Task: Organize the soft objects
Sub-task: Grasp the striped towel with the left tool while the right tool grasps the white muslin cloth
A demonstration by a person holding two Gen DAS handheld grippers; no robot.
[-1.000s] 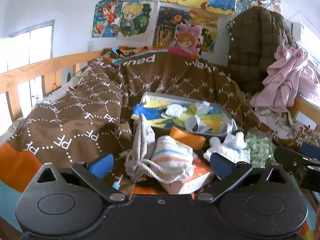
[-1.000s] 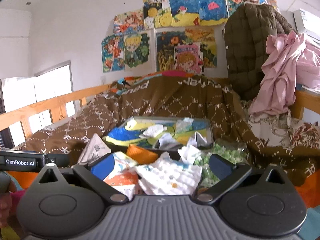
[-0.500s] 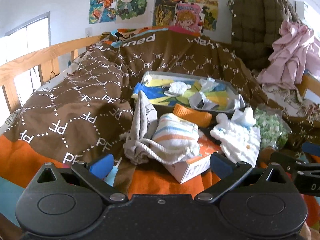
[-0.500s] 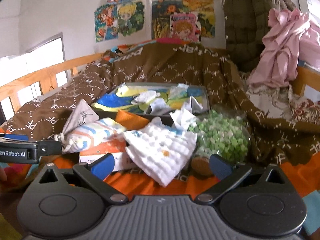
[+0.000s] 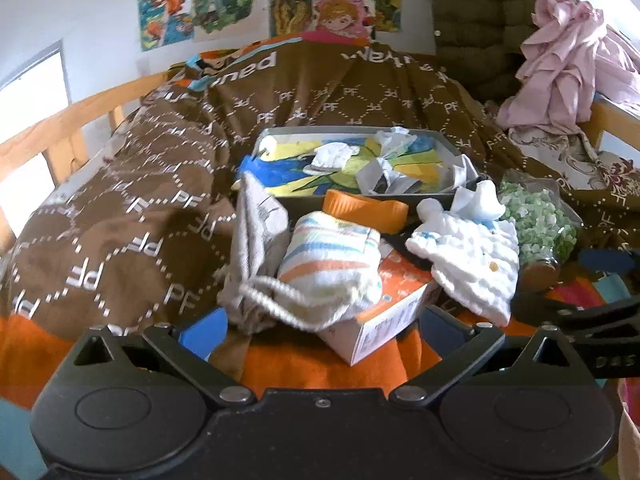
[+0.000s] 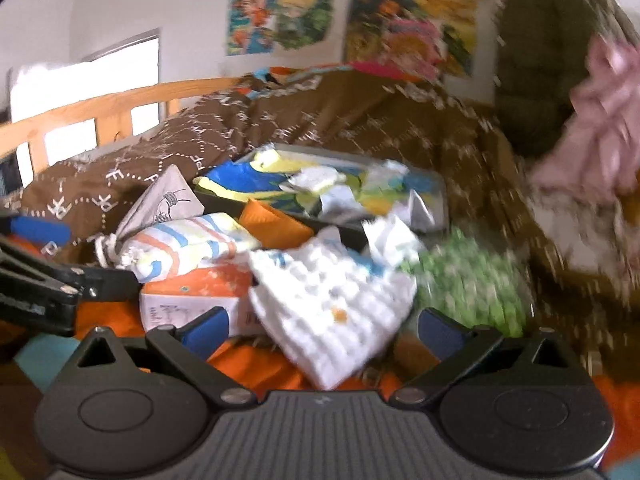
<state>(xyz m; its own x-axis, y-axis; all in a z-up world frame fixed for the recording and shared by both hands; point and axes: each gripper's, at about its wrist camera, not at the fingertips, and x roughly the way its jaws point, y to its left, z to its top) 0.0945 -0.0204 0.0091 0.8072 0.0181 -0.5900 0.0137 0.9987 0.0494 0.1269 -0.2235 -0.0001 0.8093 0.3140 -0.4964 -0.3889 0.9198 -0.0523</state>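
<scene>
A striped drawstring pouch (image 5: pixel 332 264) lies on an orange and white box (image 5: pixel 394 304), with a grey cloth bag (image 5: pixel 256 236) to its left. A white waffle cloth (image 5: pixel 468 264) lies to the right. Behind them sits a tray (image 5: pixel 276 136) lined with colourful fabric and holding small white cloths. My left gripper (image 5: pixel 320 332) is open just in front of the pouch and box. In the blurred right wrist view, my right gripper (image 6: pixel 320 332) is open around the near end of the white waffle cloth (image 6: pixel 328 312); the pouch (image 6: pixel 188 248) lies to its left.
A clear bag of green and white pieces (image 5: pixel 536 220) lies right of the white cloth. An orange cup-like item (image 5: pixel 366 210) sits behind the pouch. A brown patterned blanket (image 5: pixel 140 208) covers the bed, with a wooden rail (image 5: pixel 80 120) at left. Pink clothing (image 5: pixel 568 64) hangs at right.
Both grippers have tilted down and moved closer to the pile. The right gripper has moved forward over the white waffle cloth, and its view is now blurred by motion.
</scene>
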